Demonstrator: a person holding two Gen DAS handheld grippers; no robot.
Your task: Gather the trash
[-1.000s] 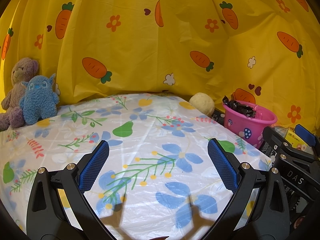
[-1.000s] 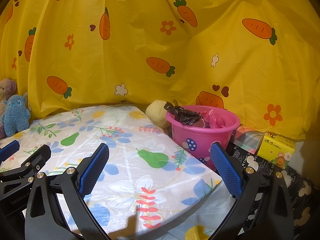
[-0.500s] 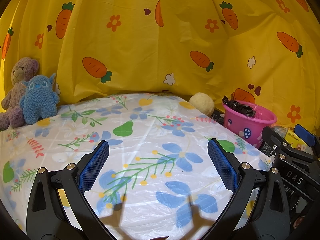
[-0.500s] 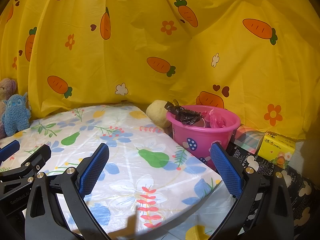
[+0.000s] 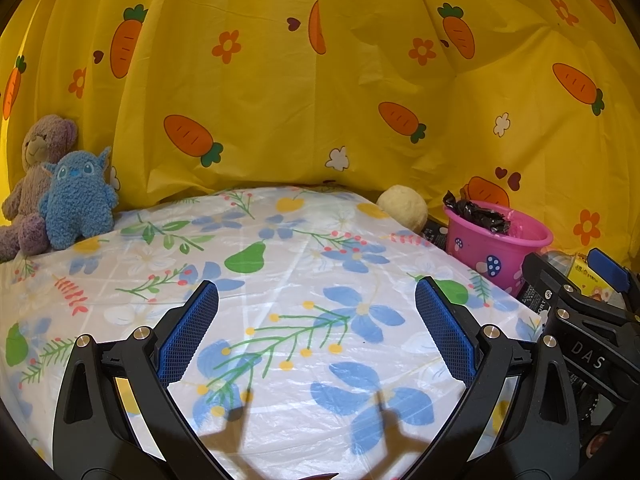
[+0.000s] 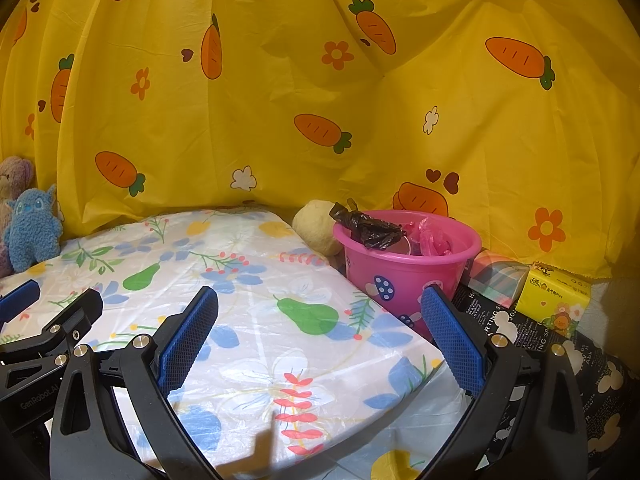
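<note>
The flower-printed plastic-covered worktop [image 5: 280, 280] shows no loose trash, so collection looks finished or nearly so, as far as these views reach. At the worktop's right edge stands the small pink plastic bucket with mushroom prints [image 6: 404, 276], upright, holding a crumpled black plastic bag [image 6: 370, 230] draped at its rim and crumpled pink wrapping [image 6: 434, 236] beside it. The left hand-held gripper [image 5: 316, 332] and right hand-held gripper [image 6: 320, 336] both hover with jaws apart, empty.
</note>
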